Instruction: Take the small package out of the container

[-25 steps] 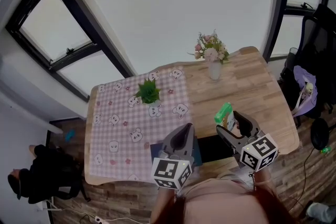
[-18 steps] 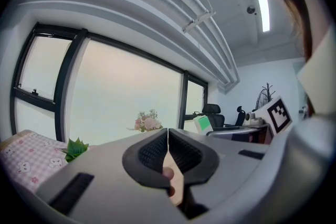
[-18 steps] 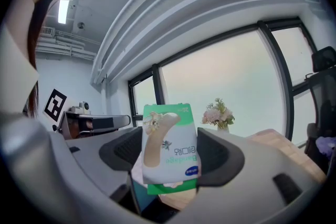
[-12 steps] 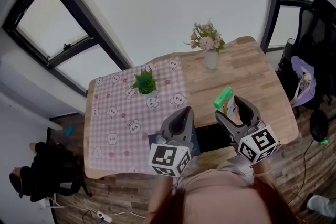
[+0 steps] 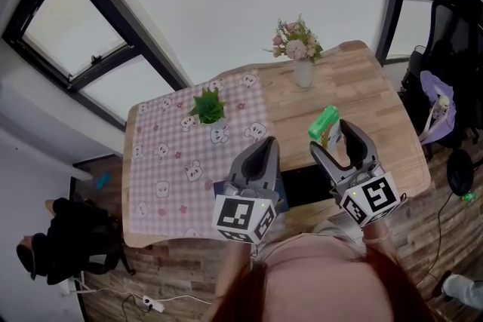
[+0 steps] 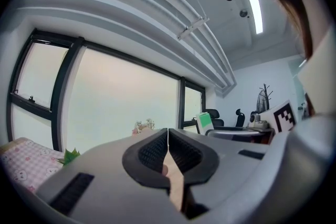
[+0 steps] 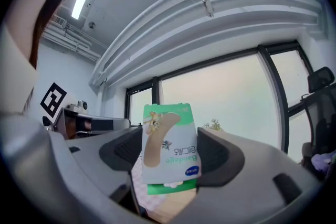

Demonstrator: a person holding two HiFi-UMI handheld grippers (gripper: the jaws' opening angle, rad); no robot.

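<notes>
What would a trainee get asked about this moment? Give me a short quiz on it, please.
1. True or false: the left gripper has its jaws wide apart.
2. Pick one: what is the right gripper holding up above the table? A) a spoon B) a green and white bandage package C) a cup
3. Fill in the gap: the small green plant stands on the pink checked ____.

Key
1. False: its jaws are together with nothing between them.
2. B
3. cloth
</notes>
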